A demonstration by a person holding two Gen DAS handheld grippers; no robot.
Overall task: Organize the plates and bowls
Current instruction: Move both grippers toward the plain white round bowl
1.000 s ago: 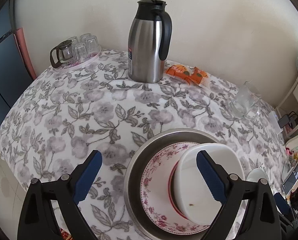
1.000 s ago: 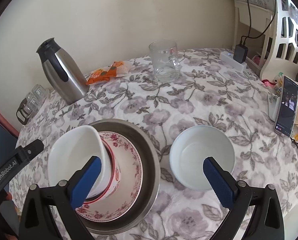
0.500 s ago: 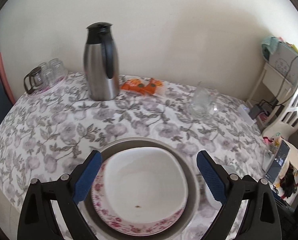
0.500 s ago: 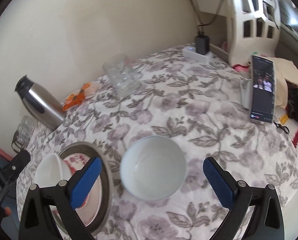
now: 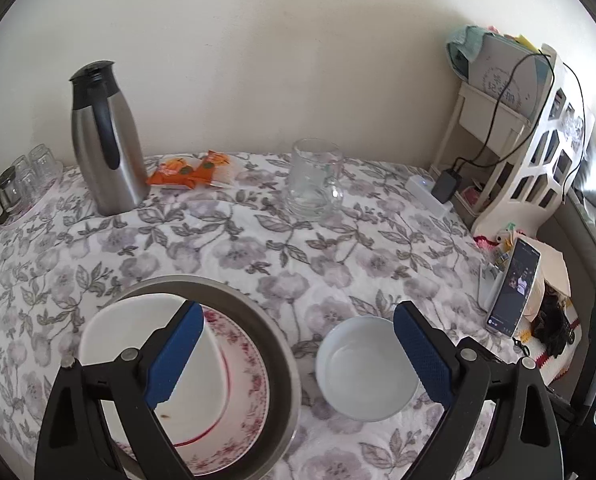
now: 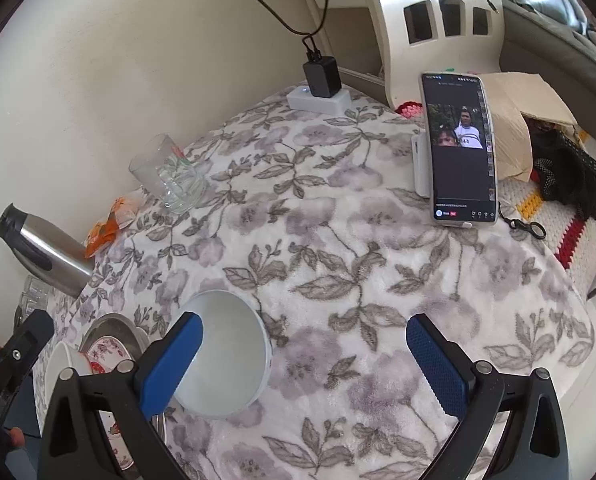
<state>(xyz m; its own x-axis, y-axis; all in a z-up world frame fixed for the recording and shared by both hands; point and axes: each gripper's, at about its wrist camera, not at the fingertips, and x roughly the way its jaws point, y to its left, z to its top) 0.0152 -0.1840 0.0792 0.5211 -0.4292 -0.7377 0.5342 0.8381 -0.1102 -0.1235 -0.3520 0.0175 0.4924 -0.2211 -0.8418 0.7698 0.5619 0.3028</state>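
Both grippers spread wide, nothing held. Left gripper (image 5: 294,354) hovers betw metal basin (image 5: 234,292) & loose white bowl (image 5: 363,368); right gripper (image 6: 303,360) beside same bowl. Basin holds floral plate (image 5: 244,354) w/ tilted white bowl (image 5: 138,344) on top. We judge risks: tilted bowl may slide if basin nudged; loose bowl's smooth rim may slip from pads; soft tablecloth (image 5: 258,248) may drag w/ it

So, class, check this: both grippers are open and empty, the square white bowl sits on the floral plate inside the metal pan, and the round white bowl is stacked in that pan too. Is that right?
Not quite. The round white bowl is not in the metal pan; it sits beside it on the tablecloth, as the left wrist view shows. The rest holds: the square white bowl sits on the floral plate in the pan, and the left gripper and right gripper are open and empty.
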